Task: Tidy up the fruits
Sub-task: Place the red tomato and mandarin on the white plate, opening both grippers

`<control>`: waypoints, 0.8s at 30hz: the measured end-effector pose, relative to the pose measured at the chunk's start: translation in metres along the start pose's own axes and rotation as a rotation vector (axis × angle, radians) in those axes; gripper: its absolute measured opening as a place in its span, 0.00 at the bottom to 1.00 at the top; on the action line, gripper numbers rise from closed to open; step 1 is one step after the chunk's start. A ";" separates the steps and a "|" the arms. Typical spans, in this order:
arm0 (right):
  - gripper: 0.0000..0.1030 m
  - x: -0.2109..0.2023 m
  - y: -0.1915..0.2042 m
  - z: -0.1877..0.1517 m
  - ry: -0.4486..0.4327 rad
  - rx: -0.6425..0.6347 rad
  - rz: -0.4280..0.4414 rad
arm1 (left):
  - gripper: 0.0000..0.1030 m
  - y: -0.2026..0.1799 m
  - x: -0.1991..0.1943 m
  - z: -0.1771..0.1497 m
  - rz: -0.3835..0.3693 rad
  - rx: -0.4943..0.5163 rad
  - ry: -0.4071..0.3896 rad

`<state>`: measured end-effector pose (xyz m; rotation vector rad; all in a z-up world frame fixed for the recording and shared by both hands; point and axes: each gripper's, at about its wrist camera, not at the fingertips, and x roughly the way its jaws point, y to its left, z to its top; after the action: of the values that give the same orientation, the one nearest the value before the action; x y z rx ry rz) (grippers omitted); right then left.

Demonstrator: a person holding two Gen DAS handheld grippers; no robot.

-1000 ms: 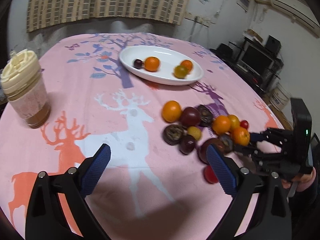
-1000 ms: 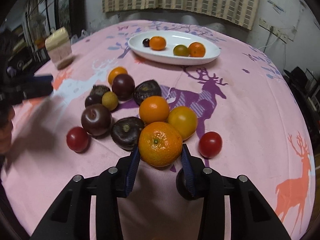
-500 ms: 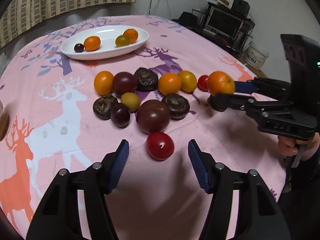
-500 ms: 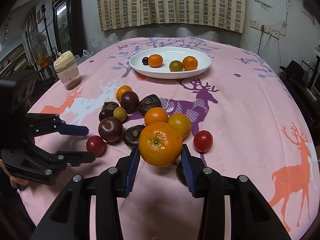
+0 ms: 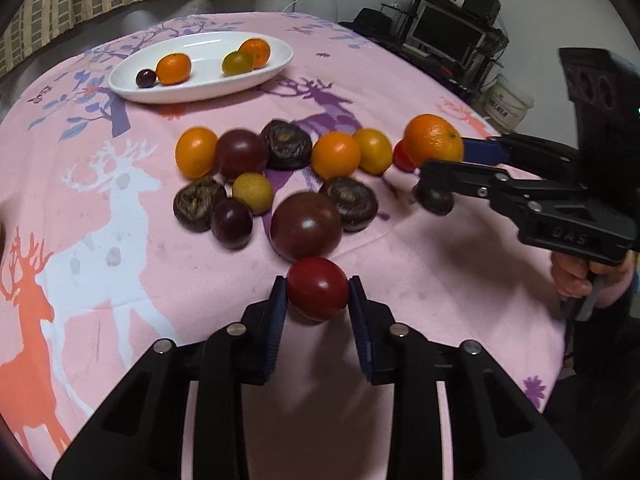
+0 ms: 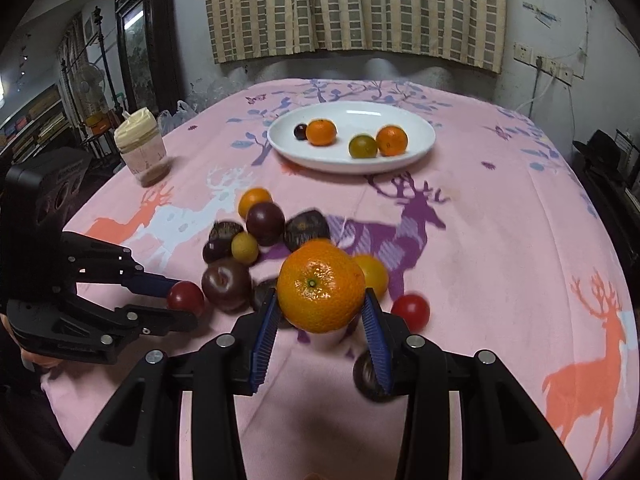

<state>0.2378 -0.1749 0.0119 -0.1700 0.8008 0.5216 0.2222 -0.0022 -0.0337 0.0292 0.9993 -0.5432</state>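
Left hand-held gripper [image 5: 318, 300] closing on small red tomato [image 5: 318, 294], blue pads at both sides, tomato low on the pink bench [image 5: 420, 280]. Right hand-held gripper [image 6: 320, 314] clenched on big orange [image 6: 321, 286], lifted off the cloth. Best to squeeze the tomato softly, then lift straight up, away from the dark plum [image 5: 306, 226] just ahead. White plate [image 6: 416, 150] far ahead of both, with room between its four fruits. Clear cloth on the right past the fruit pile; bench edge close below the left one.
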 end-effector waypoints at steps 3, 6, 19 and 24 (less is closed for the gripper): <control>0.41 0.005 -0.008 0.031 -0.041 0.002 0.017 | 0.30 0.011 -0.016 0.024 -0.007 -0.001 -0.045; 0.41 0.021 -0.023 0.068 -0.083 0.064 0.058 | 0.30 0.031 -0.028 0.064 0.038 -0.013 -0.125; 0.42 0.162 -0.039 0.166 0.024 0.108 0.047 | 0.30 0.136 0.057 0.192 0.217 -0.196 -0.113; 0.51 0.157 -0.044 0.161 0.013 0.125 0.042 | 0.65 0.144 0.059 0.187 0.287 -0.225 -0.122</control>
<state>0.4543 -0.0990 0.0077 -0.0417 0.8488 0.5090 0.4593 0.0482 -0.0097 -0.0595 0.9125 -0.1665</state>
